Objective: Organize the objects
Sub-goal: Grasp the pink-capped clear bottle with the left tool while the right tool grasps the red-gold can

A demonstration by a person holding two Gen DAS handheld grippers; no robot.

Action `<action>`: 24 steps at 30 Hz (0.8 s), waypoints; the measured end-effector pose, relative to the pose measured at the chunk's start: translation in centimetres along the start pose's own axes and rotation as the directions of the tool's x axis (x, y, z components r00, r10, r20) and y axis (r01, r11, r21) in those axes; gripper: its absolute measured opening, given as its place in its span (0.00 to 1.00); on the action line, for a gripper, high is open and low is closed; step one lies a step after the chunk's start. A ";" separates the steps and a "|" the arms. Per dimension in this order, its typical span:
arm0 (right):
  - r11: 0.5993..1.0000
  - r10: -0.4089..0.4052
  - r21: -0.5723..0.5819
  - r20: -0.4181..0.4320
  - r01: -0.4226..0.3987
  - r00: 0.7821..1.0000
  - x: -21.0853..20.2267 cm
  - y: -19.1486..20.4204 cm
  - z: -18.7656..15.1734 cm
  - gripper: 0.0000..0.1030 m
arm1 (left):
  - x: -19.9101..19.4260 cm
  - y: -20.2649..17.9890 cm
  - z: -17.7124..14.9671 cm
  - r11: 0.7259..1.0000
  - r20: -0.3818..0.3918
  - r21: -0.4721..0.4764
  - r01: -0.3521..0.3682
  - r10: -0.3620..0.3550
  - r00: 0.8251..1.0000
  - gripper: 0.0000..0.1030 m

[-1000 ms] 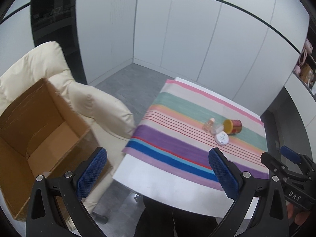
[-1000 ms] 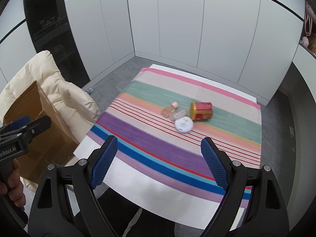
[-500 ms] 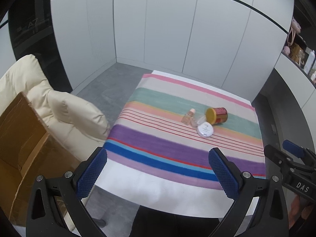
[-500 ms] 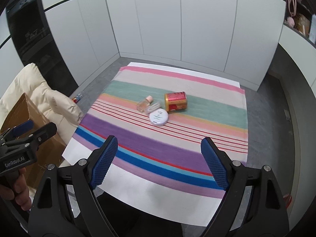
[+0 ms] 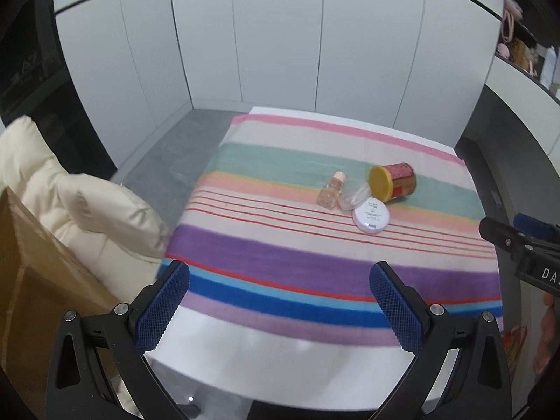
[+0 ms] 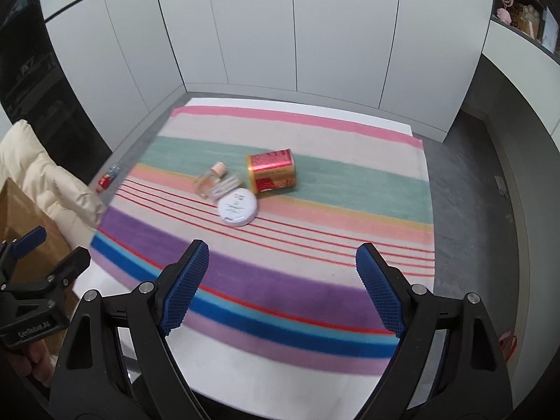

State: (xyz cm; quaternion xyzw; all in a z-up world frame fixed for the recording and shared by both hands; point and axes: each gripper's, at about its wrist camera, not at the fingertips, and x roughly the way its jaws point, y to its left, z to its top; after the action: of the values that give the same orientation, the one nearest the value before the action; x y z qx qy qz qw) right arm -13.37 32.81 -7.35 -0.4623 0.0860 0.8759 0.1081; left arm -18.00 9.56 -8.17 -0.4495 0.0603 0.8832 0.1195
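Note:
On a striped cloth lie a red and gold tin on its side, a small pink-capped bottle, a clear little jar and a round white compact, all close together. My left gripper hangs open over the cloth's near edge, well short of them. Over the same edge, further right, my right gripper is open too. Nothing sits between either pair of blue pads.
A cream padded chair stands left of the table with a brown cardboard box against it. White cabinet doors close the far side. A small red item lies on the grey floor. Shelves with items are at upper right.
Both grippers have come forward, down and to the right toward the table, so the cloth and its objects look larger and more centred. The box and chair have slid to the left edge. Jaws unchanged.

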 end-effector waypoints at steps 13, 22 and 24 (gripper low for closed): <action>0.999 -0.018 -0.048 -0.053 0.015 0.998 10.0 -0.2 1.2 0.86 | 9.9 -3.5 1.2 0.991 -0.044 0.131 0.033 -0.028 0.999 0.88; 0.999 0.000 -0.045 -0.065 -0.003 0.998 15.1 0.5 2.0 0.86 | 15.8 -4.7 2.4 0.986 -0.078 0.159 0.058 -0.046 0.996 0.84; 0.999 0.003 -0.046 -0.064 -0.006 0.998 16.1 0.7 2.2 0.86 | 17.0 -5.1 2.8 0.983 -0.087 0.174 0.058 -0.044 0.995 0.83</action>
State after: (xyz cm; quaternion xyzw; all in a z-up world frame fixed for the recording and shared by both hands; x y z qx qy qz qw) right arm -24.17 34.48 -19.46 -0.4923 0.0699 0.8627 0.0927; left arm -28.44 17.73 -20.28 -0.4747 0.1314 0.8518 0.1787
